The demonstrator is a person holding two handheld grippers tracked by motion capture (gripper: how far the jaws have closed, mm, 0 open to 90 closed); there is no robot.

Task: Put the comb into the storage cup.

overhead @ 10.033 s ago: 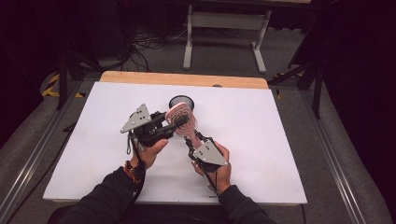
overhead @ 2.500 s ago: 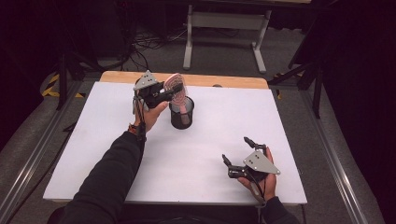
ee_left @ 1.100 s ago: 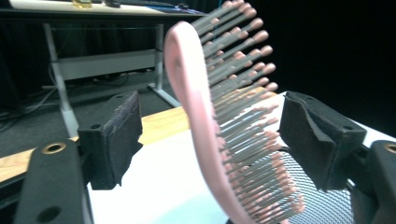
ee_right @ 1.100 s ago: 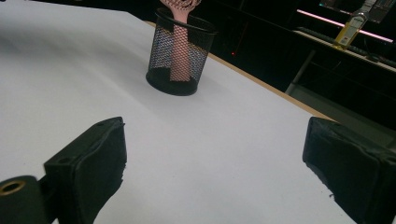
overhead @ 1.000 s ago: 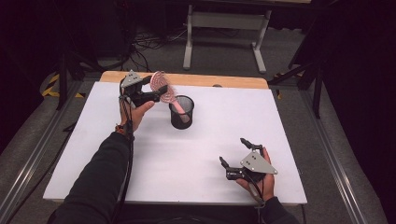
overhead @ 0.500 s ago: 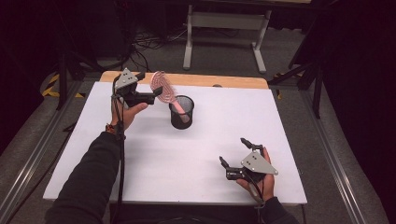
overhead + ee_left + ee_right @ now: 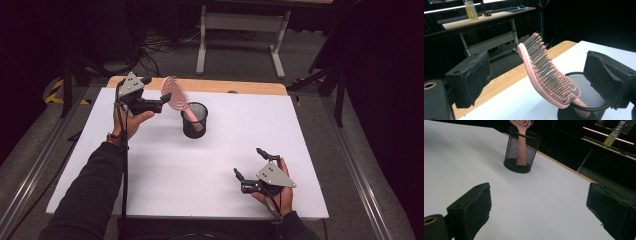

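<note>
Your left gripper, jaws wide, flanks the brush leaning in the cup; your right gripper, jaws wide, rests on the white table.

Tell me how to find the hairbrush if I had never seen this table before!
Start at the big white table and look toward its far edge, where a black mesh cup stands. The hairbrush sticks out of that cup, handle down, leaning toward the left gripper, whose jaws are open beside it. It is the only pink thing here, with rows of thin bristles.
</note>
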